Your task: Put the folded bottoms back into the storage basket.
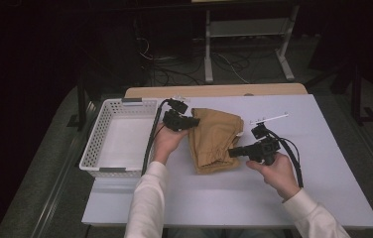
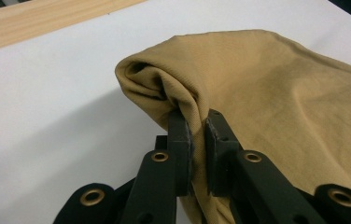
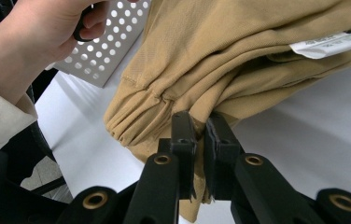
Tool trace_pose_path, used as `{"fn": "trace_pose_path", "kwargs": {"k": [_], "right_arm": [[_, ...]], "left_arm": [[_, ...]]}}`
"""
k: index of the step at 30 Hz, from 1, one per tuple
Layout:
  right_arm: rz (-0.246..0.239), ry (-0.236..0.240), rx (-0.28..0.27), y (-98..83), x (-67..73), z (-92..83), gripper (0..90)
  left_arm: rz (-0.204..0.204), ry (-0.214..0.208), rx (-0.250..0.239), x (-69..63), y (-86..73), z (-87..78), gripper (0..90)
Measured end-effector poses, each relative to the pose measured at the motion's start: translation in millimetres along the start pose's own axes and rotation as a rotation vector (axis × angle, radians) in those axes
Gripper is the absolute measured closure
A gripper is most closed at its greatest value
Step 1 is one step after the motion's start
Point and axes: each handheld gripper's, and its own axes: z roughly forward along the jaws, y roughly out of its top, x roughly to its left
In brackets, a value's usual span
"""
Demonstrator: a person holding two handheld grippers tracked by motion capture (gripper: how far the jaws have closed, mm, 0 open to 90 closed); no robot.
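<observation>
A folded tan garment (image 1: pixel 214 140) lies at the middle of the white table (image 1: pixel 274 198). My left gripper (image 1: pixel 192 121) is shut on its far left corner; in the left gripper view the cloth (image 2: pixel 267 88) is pinched between the black jaws (image 2: pixel 198 123). My right gripper (image 1: pixel 232 152) is shut on the near right edge, by the gathered waistband (image 3: pixel 141 116); its jaws (image 3: pixel 200 122) clamp the fabric. A white label (image 3: pixel 332 43) sticks out of the folds. The clamped edges look slightly raised off the table.
A white perforated basket (image 1: pixel 95 144) stands at the table's left, next to the left hand (image 3: pixel 33 37). A wooden board edge (image 1: pixel 214 90) runs along the table's far side. Cables and a metal stand's legs (image 1: pixel 246 49) lie on the floor beyond.
</observation>
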Motion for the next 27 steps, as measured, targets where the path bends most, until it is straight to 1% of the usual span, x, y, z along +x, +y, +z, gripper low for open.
{"fn": "trace_pose_path", "kwargs": {"k": [4,6,7,11,14,20,27], "right_arm": [[-0.008,0.005,-0.006,2.6,4.3,-0.9,81.8],[-0.013,0.005,-0.007,4.2,6.5,-1.5,81.8],[-0.017,0.008,-0.008,5.0,7.6,-1.4,81.8],[-0.024,0.009,-0.012,7.8,12.0,-1.2,81.8],[-0.028,0.012,-0.015,9.5,14.6,-1.2,81.8],[-0.027,0.019,-0.023,13.4,20.2,-0.9,81.8],[-0.04,0.029,-0.029,18.9,27.7,-1.0,81.8]], "left_arm": [[0.005,0.002,-0.005,1.3,1.3,-5.6,83.0],[-0.001,0.006,-0.012,1.5,1.5,-8.2,83.0],[0.004,0.007,-0.011,2.2,1.7,-9.8,83.0],[0.002,0.01,-0.021,3.8,2.5,-16.0,83.0],[0.0,0.005,-0.029,6.0,3.4,-21.1,82.9],[0.008,0.016,-0.037,7.4,7.0,-32.1,82.9],[0.01,0.015,-0.055,11.3,9.2,-42.6,82.9]]}}
